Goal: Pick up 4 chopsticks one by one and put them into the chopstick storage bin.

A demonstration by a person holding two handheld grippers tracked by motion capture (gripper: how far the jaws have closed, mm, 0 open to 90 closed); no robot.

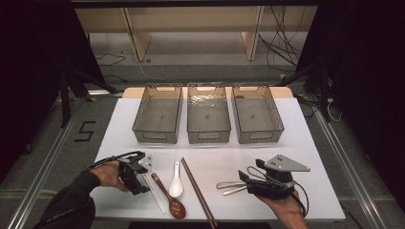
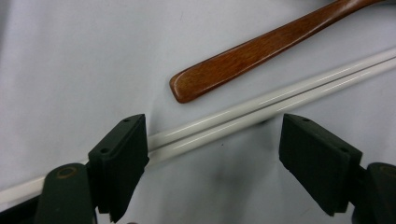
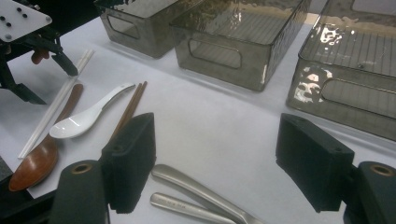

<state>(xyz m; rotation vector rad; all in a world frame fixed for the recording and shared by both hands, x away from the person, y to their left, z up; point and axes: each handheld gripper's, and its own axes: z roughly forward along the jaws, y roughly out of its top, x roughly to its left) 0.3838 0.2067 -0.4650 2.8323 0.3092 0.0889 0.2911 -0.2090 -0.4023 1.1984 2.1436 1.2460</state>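
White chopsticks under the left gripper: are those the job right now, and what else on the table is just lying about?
In hand:
- white chopsticks, between the open jaws, not yet pinched
- left gripper

Lying about:
- wooden spoon
- white ceramic spoon
- brown chopsticks
- two metal handles by the open right gripper
- three empty bins

Glossy white plastic chopsticks (image 2: 261, 107), polished wooden spoon (image 2: 261, 49)

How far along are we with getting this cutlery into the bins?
Nothing looks done: all three clear bins appear empty. In hand: the left gripper straddles the white chopsticks, jaws open, pads not yet pressing. The right gripper hangs open above the metal utensil handles. Left on the table: wooden spoon, white ceramic spoon and brown chopsticks.
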